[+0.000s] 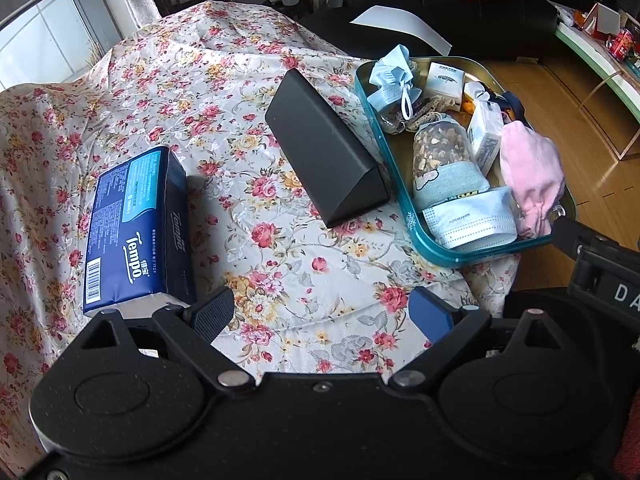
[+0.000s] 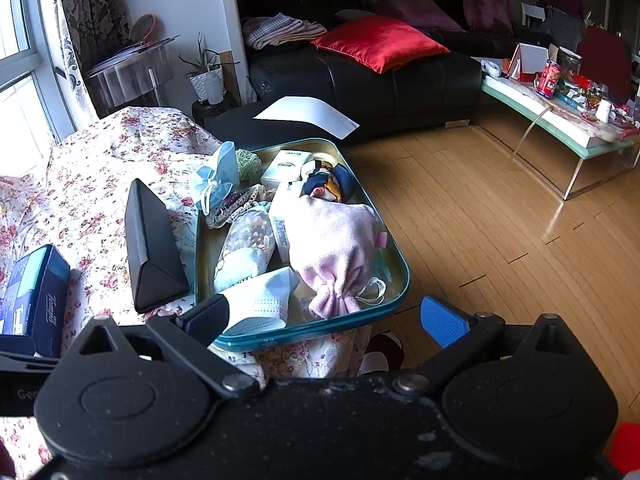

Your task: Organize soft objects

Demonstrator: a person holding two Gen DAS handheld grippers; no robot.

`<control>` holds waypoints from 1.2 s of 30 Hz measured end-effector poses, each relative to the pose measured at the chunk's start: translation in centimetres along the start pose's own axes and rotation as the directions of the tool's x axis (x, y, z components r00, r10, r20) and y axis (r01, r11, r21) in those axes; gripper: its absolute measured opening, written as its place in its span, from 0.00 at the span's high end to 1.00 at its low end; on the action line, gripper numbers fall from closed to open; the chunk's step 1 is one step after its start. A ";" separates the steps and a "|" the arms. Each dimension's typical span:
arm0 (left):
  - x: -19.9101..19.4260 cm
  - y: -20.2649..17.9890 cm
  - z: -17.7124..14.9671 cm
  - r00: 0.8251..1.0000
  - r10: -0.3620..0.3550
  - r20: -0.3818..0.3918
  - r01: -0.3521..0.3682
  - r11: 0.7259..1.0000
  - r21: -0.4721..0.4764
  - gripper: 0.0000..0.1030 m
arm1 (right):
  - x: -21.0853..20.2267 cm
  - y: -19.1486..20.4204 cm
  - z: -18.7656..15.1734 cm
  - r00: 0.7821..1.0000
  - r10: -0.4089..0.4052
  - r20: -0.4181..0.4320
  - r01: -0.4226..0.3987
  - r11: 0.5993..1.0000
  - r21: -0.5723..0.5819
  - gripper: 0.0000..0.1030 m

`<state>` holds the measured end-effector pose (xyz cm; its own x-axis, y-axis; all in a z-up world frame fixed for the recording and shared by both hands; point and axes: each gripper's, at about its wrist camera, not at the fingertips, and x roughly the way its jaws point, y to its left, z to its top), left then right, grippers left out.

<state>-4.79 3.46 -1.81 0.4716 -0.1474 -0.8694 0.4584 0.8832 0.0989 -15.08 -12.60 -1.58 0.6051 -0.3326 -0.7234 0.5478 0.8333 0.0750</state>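
A teal-rimmed tray (image 1: 404,200) (image 2: 400,288) sits at the right edge of the floral-covered table (image 1: 200,80). It holds soft things: a pink cloth pouch (image 1: 532,172) (image 2: 336,248), pale blue face masks (image 1: 472,220) (image 2: 260,300), a lace sachet (image 1: 440,152) (image 2: 248,236) and small tissue packs (image 1: 486,134). A blue Tempo tissue pack (image 1: 136,228) (image 2: 36,300) lies on the table at left. My left gripper (image 1: 322,316) is open and empty above the cloth. My right gripper (image 2: 324,318) is open and empty over the tray's near rim.
A black triangular case (image 1: 324,148) (image 2: 154,244) lies between the tissue pack and the tray. Wooden floor (image 2: 480,220) drops off right of the table. A black sofa with a red cushion (image 2: 380,42) and a cluttered coffee table (image 2: 560,120) stand beyond.
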 end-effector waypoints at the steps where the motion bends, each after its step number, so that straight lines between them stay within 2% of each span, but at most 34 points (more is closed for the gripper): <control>1: 0.0 0.0 0.0 1.000 -0.001 -0.001 0.001 1.000 0.000 0.11 | 0.0 0.0 0.0 1.000 0.001 0.000 -0.001 1.000 0.001 0.00; 36: 0.1 -0.1 0.1 1.000 -0.003 -0.009 0.003 1.000 -0.001 0.11 | 0.0 -0.2 0.0 1.000 0.010 -0.006 -0.010 1.000 0.011 0.00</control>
<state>-4.71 3.32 -1.82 0.4636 -0.1459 -0.8740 0.4586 0.8835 0.0957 -15.17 -12.75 -1.57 0.6069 -0.3218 -0.7267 0.5483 0.8315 0.0897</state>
